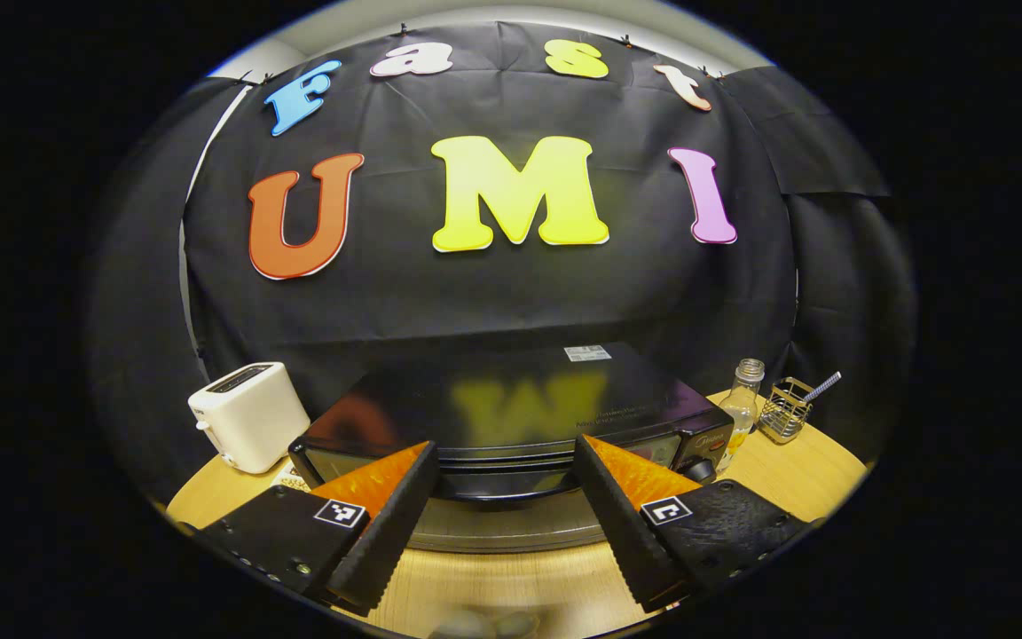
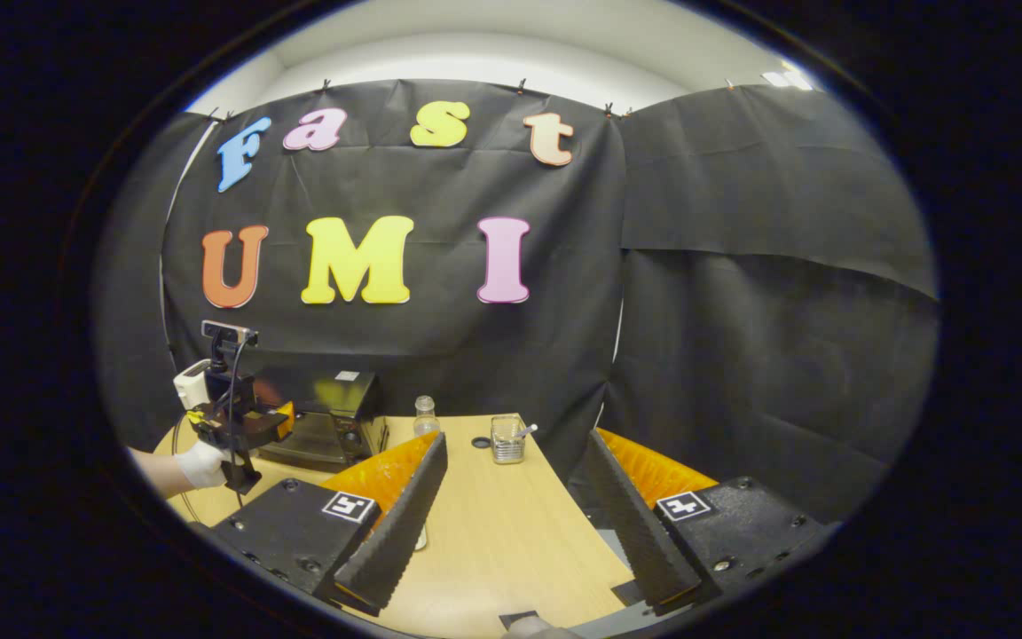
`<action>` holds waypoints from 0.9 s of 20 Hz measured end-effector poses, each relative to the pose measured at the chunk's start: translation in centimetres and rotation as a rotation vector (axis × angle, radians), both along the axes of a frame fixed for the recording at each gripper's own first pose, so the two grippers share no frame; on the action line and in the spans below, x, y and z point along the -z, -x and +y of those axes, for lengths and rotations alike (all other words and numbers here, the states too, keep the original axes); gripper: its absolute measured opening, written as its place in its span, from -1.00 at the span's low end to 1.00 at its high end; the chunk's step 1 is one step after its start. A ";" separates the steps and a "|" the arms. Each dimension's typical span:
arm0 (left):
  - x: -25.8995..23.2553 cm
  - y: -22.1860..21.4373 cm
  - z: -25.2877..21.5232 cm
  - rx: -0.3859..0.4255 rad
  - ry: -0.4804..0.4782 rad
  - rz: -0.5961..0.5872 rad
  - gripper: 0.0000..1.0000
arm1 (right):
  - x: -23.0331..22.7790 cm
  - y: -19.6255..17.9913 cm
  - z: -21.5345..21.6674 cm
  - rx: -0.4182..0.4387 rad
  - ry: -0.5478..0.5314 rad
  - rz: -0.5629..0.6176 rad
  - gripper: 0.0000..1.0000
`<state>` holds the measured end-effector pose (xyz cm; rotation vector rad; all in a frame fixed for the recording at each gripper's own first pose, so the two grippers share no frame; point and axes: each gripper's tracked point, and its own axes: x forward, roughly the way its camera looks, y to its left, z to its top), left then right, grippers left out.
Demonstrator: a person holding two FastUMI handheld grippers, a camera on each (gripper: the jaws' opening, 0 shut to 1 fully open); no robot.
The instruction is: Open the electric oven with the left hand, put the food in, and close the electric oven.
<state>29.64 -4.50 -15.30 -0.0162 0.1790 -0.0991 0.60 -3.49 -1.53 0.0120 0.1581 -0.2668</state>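
The left hand-held gripper [image 1: 507, 524] hangs spread above the worktop's [image 1: 511, 586] near edge, bare wood beneath, the electric oven [image 1: 511, 426] just ahead between its fingers, door handle partly hidden. A toaster [image 1: 247, 415] flanks the oven; a bottle [image 1: 744, 399] and wire holder [image 1: 784, 410] stand opposite. The right hand-held gripper [image 2: 511, 524], also spread, holds nothing near the worktop's corner.

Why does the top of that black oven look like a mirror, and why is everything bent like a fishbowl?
In the left gripper view the oven's glossy top reflects the wall behind it as blurred colour patches; something at the bottom edge is out of focus. In the right gripper view the fisheye lens curves the table edges and wall, and the oven appears small and dim.
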 end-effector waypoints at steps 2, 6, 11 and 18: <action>0.1 0.5 0.1 -0.002 0.002 0.004 0.94 | 0.1 -0.1 0.3 -0.013 0.000 -0.005 0.94; 0.4 2.5 0.1 0.001 -0.005 0.007 0.94 | -0.1 0.0 0.5 -0.023 -0.020 -0.016 0.94; 1.7 5.5 0.0 0.016 0.004 0.031 0.94 | 0.4 0.6 0.8 -0.040 -0.027 -0.011 0.94; 5.9 10.1 -0.2 0.018 0.004 0.111 0.94 | 1.7 2.7 1.3 -0.064 -0.027 0.015 0.93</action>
